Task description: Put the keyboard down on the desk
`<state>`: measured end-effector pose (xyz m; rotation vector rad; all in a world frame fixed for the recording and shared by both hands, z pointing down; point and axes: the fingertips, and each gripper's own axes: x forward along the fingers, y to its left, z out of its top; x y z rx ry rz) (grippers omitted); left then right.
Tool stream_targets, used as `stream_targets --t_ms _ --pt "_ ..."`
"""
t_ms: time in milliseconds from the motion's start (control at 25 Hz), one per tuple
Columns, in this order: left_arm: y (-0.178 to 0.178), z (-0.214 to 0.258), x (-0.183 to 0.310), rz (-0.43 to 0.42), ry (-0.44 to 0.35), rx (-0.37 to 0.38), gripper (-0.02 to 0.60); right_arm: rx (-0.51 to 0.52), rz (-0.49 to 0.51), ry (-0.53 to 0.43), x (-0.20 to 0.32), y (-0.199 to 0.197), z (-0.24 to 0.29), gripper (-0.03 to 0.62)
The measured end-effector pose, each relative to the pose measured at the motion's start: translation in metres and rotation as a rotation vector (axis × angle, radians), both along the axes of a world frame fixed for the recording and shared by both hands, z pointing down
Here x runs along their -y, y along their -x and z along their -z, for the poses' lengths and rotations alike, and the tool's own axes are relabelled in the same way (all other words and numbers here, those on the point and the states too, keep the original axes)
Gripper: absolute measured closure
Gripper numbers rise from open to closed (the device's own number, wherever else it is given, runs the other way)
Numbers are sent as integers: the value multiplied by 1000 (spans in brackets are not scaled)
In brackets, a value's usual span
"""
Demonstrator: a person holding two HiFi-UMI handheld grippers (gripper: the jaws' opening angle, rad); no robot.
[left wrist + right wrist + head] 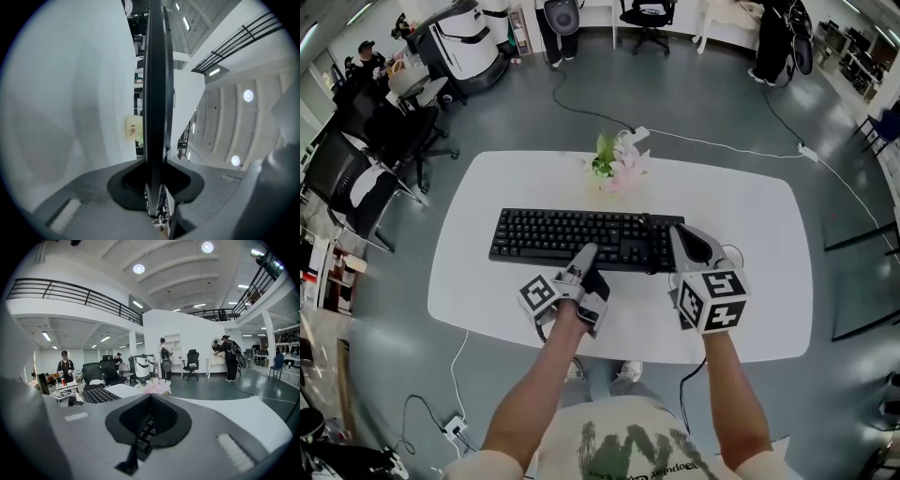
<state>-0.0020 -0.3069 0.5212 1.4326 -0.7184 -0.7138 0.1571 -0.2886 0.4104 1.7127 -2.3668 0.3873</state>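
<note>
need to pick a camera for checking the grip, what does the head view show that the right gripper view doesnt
Head view only: the whole keyboard across the white desk, with the left gripper and right gripper both at its near edge.
Right gripper view only: keys close up between that gripper's jaws, plus the balcony railing and ceiling lights.
Both: the keyboard, the desk and the pink flowers.
</note>
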Motion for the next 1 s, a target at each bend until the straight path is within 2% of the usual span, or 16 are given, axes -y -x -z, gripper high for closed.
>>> stream_targets --t_ms 160,320,640,1000 --pt "-1 -20 -1 8 51 -43 494 1 13 20 1 8 -10 595" --pt "-3 -32 0 -3 54 -13 494 -7 29 43 2 12 -20 595" --pt "-6 -58 5 -7 102 -7 493 -17 45 79 7 16 -39 595" --pt "-8 -73 8 4 121 7 494 -18 68 96 9 19 -48 595"
